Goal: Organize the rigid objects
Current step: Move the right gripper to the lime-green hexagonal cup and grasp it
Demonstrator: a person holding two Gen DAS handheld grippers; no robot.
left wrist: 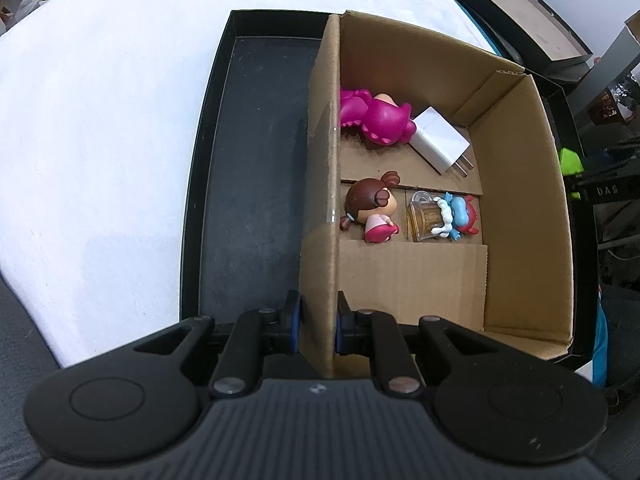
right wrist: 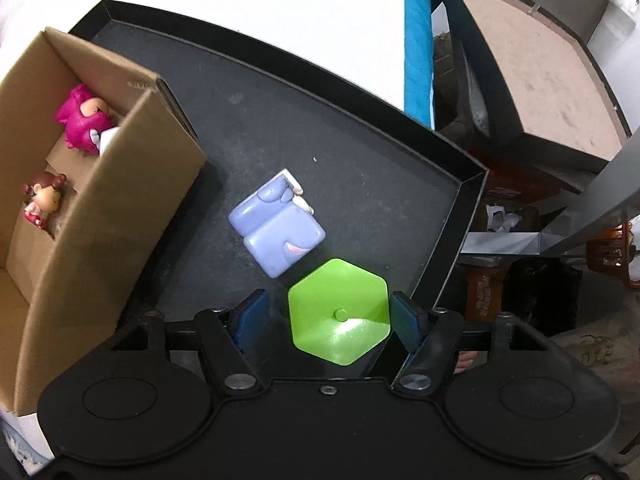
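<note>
My left gripper (left wrist: pixel 318 326) is shut on the left wall of a cardboard box (left wrist: pixel 320 184), one finger inside and one outside. In the box lie a pink figure (left wrist: pixel 376 118), a white charger plug (left wrist: pixel 442 142), a brown-haired doll (left wrist: pixel 372 206) and a clear bottle with a blue-and-red figure (left wrist: pixel 444 216). My right gripper (right wrist: pixel 330 318) is open, its fingers on either side of a green hexagonal piece (right wrist: pixel 340 312) on the black tray (right wrist: pixel 360 168). A lilac toy block (right wrist: pixel 280 224) lies just beyond it.
The black tray (left wrist: pixel 248 160) sits on a white table (left wrist: pixel 100 120). The cardboard box (right wrist: pixel 100 208) stands on the tray's left part. A blue cloth (right wrist: pixel 418 40) and brown boards (right wrist: pixel 540 60) lie past the table's right edge.
</note>
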